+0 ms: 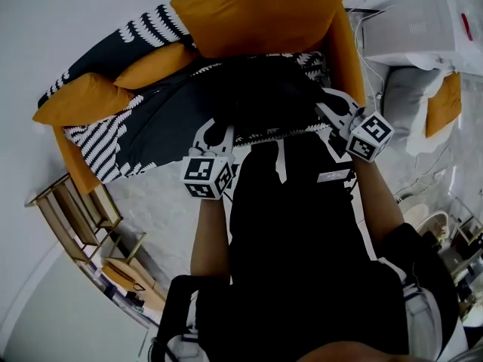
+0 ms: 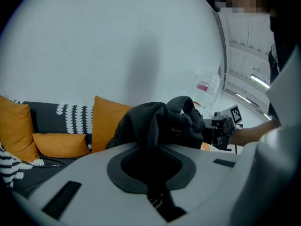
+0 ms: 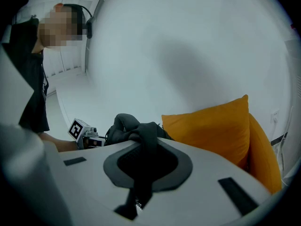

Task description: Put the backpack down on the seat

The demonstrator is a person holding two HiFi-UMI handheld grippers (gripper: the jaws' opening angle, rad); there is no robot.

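A black backpack hangs low over the dark seat of a sofa with orange cushions. My left gripper is shut on a fold of its fabric at the left side. At the right side my right gripper is shut on another fold. In the left gripper view the backpack bulges above the jaws, with a strip of it pinched between them. The right gripper view shows the backpack pinched the same way. Whether its bottom touches the seat is hidden.
A black-and-white patterned throw covers the sofa's left part. An orange armrest bounds the seat at the right. Beyond it stand a white appliance and a grey chair. A wooden rack stands at the lower left.
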